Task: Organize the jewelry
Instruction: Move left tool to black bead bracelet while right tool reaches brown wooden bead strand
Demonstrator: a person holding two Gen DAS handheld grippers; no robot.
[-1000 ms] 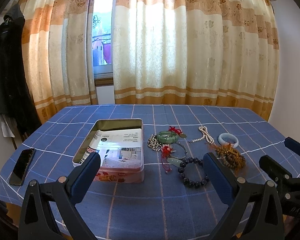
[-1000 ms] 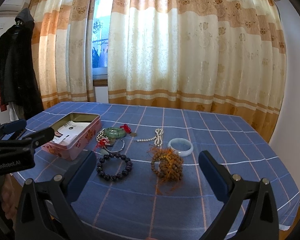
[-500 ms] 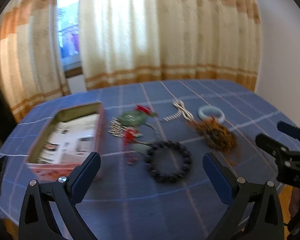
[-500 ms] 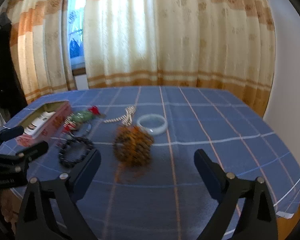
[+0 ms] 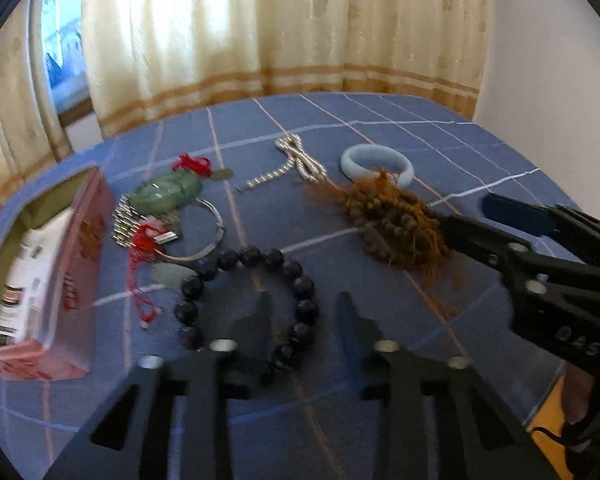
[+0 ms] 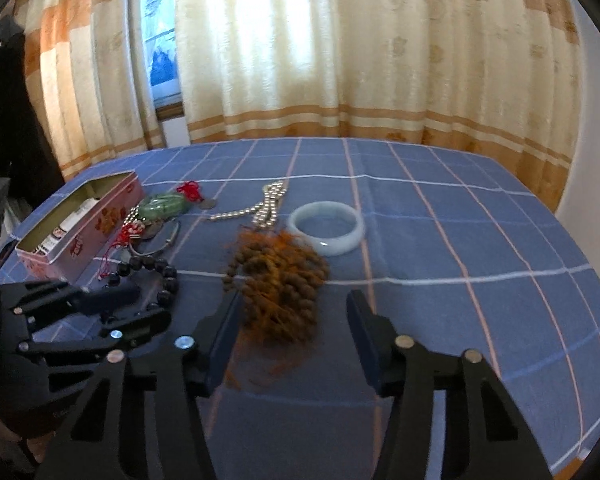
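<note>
Now dark bead bracelet (image 5: 248, 300) and brown bead bundle (image 6: 278, 280) each between open, empty jaws.

A desk (image 6: 440, 240) covered with a blue cloth checked in thin white and pink lines carries everything. At its left stands an open pink rectangular tin (image 6: 80, 228) (image 5: 40, 272). Right of the tin lie a green jade piece with a red cord (image 5: 166, 190), a thin silver wire bangle (image 5: 208, 236) and, nearer, a bracelet of large dark round beads (image 5: 252, 300). Farther right lie a string of silvery pearls (image 6: 260, 208), a pale blue-white jade bangle (image 6: 326, 228) and a heap of brown beads with orange tassels (image 6: 278, 280).
</note>
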